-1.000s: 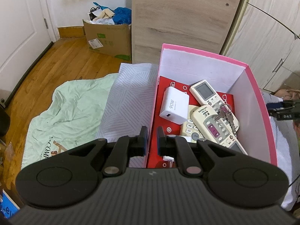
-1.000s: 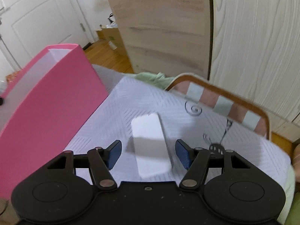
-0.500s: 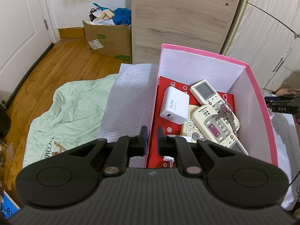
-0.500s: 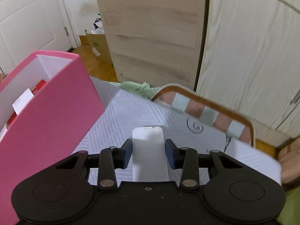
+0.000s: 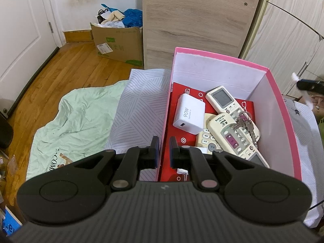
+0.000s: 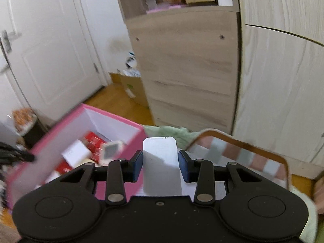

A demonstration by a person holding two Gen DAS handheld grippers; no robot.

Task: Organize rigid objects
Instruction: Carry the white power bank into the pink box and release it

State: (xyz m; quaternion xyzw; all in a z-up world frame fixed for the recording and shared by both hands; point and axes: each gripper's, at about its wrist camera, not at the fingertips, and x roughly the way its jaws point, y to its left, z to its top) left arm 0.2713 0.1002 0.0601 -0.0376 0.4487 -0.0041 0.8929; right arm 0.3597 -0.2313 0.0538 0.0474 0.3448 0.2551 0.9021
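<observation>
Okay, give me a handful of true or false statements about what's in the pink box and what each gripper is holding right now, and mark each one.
1. The right gripper is clamped on a flat white device. True.
2. The left gripper grips a remote control. False: its fingers pinch the near wall of the pink box.
3. A white 90W charger lies inside the box. True.
4. The box holds nothing but a red card. False: remotes, the charger and a bunch of keys lie on the red card.
5. The keys rest on top of the remotes. True.
</observation>
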